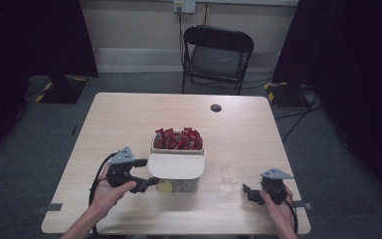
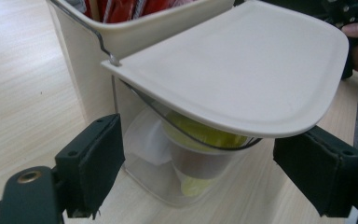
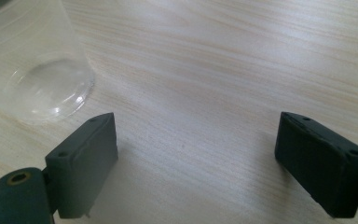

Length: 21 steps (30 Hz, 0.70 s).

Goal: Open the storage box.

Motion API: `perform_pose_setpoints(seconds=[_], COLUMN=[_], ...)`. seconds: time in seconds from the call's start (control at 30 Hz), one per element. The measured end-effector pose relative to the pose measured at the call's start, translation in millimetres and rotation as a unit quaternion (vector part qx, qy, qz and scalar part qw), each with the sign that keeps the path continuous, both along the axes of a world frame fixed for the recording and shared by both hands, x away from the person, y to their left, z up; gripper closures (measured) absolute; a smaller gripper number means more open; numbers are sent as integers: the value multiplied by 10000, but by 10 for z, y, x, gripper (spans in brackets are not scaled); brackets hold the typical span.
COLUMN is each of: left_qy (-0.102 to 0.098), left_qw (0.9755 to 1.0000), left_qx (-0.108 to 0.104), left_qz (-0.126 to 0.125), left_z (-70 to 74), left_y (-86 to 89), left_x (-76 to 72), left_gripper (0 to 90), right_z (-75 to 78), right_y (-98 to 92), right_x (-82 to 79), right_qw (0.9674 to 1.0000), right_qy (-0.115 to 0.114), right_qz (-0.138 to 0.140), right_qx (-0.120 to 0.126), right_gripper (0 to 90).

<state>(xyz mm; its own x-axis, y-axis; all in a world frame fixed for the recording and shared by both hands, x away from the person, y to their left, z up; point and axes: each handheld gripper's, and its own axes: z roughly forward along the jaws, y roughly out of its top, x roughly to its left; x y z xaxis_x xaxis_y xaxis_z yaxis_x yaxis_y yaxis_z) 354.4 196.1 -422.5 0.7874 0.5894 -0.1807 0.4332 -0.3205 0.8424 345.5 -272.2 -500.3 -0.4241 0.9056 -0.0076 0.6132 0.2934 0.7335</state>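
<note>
From above I see a cream 2-tier container (image 1: 177, 164) mid-table, red sachets (image 1: 177, 139) in its top bin. My left gripper (image 2: 198, 170) has its jaws apart around the clear lower compartment under the lid (image 2: 242, 70). My right gripper (image 3: 205, 158) hangs spread beside a clear cup (image 3: 37, 60).

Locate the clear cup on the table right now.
In the high view the clear cup stands right of the container, near the table's front edge, just left of the right gripper.
</note>
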Motion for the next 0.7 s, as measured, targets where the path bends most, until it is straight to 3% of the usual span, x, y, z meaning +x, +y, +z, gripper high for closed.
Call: perform_pose_setpoints(seconds=[0.7], left_qy=[-176], left_qw=[9992], left_qx=[-309], left_qz=[169], left_z=[224], left_y=[43], left_x=[140], left_gripper=[160], right_z=[0], right_y=[0], right_x=[0], right_qw=[10000], right_qy=[-1], right_qz=[-2], right_qx=[1], right_gripper=[124])
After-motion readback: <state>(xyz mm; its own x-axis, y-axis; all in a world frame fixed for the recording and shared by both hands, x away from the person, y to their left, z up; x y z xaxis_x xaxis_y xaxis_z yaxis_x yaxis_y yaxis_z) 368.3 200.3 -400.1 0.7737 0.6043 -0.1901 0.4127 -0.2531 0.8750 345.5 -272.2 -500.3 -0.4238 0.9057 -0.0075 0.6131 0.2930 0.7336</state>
